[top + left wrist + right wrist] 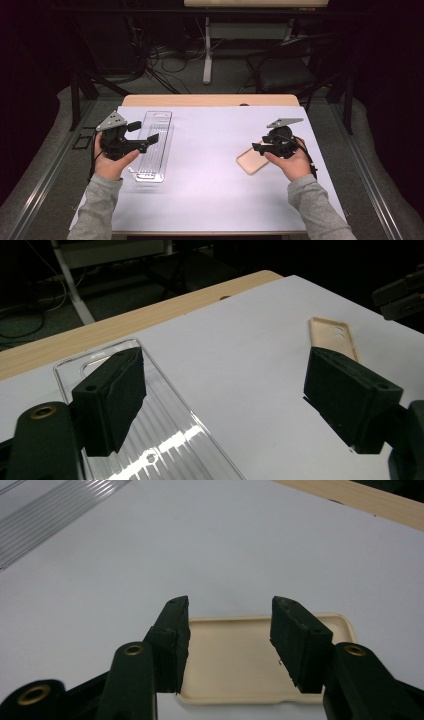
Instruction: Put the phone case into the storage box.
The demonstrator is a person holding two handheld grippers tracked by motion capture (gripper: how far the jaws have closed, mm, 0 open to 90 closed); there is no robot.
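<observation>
The beige case (250, 662) lies flat on the desk (210, 150) at the right, directly under and ahead of the right gripper (230, 640), whose jaws stand partly open and empty, straddling its width. The left gripper (225, 405), wide open and empty, hovers over the clear tray (152, 145), whose long axis runs near to far. No writing is legible.

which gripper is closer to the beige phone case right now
Right. The right gripper hangs over the beige phone case, its fingers open above it. The left gripper is across the table, over the clear tray.
</observation>
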